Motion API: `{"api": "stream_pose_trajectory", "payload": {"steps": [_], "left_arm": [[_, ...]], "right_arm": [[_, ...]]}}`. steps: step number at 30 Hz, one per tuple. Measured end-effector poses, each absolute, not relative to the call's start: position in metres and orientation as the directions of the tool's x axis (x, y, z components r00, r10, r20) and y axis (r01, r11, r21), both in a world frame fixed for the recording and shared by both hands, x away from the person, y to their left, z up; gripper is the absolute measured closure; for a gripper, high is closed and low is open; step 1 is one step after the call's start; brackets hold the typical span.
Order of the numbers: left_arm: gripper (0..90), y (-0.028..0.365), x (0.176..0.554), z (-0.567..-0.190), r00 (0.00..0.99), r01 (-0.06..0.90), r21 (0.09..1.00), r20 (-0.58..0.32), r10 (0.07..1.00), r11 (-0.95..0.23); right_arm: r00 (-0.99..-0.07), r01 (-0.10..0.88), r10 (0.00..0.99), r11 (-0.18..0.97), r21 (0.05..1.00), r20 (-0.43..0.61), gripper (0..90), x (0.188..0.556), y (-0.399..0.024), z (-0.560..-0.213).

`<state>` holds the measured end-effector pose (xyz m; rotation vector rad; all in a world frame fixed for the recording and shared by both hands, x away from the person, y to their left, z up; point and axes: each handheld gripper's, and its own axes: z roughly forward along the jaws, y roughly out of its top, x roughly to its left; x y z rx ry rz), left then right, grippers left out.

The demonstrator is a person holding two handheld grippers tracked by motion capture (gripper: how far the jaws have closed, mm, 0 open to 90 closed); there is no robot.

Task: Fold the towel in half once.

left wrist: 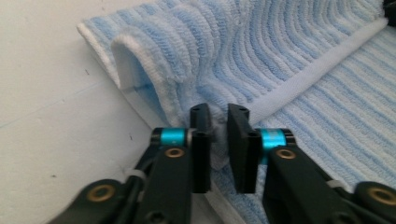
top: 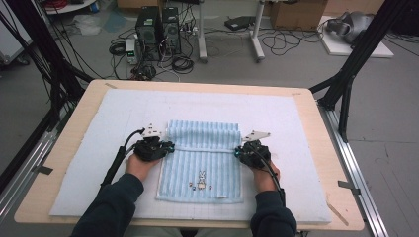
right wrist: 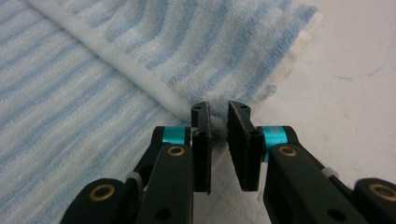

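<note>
The towel (top: 201,163), striped in pale blue and white, lies on the white mat (top: 89,163) that covers the wooden table (top: 316,113), a little nearer the person's edge than the middle. Its far part is folded back over itself, and the white hem of that folded layer runs straight across from one gripper to the other. A small rabbit picture (top: 201,178) sits on the flat near part, close to the near edge.

The left gripper (top: 169,146), held in the person's left hand (top: 140,167), is at the left end of that hem. In the left gripper view its jaws are pinched together on a bunch of the towel's (left wrist: 280,56) edge, just below a spot where the fold stands up in a loop.

The right gripper (top: 238,150), in the right hand (top: 263,177), is at the hem's right end. In the right gripper view its jaws are clamped on the corner of the folded layer (right wrist: 219,51), with bare mat (right wrist: 355,93) to one side.
</note>
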<state>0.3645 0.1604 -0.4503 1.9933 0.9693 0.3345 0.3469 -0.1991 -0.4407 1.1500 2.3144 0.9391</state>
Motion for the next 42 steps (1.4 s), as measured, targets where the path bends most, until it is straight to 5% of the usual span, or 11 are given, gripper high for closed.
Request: {"api": "stream_pose_trajectory", "payload": {"steps": [13,17,21,24,26,42], "left_arm": [[83.3,0.173,0.349,-0.426,0.733,0.456,0.853,-0.2,0.651,-0.252],[83.3,0.175,0.346,-0.431,0.731,0.469,0.849,-0.219,0.646,-0.243],[83.5,0.176,0.345,-0.436,0.723,0.483,0.846,-0.24,0.648,-0.225],[83.7,0.176,0.345,-0.436,0.724,0.487,0.845,-0.248,0.644,-0.222],[83.7,0.177,0.345,-0.435,0.728,0.487,0.845,-0.253,0.637,-0.221],[83.5,0.192,0.314,-0.433,0.741,0.48,0.864,-0.306,0.597,-0.153]], "right_arm": [[-0.608,0.504,0.793,0.417,0.757,-0.032,85.3,0.333,-0.207,-0.426],[-0.599,0.49,0.799,0.411,0.769,-0.045,69.2,0.333,-0.21,-0.426],[-0.613,0.51,0.789,0.432,0.744,-0.039,65.2,0.339,-0.2,-0.435],[-0.593,0.551,0.805,0.427,0.717,-0.024,70.0,0.347,-0.198,-0.443],[-0.592,0.553,0.806,0.417,0.722,-0.012,84.7,0.347,-0.2,-0.443],[-0.648,0.453,0.76,0.439,0.776,-0.052,84.9,0.301,-0.206,-0.419]]}}
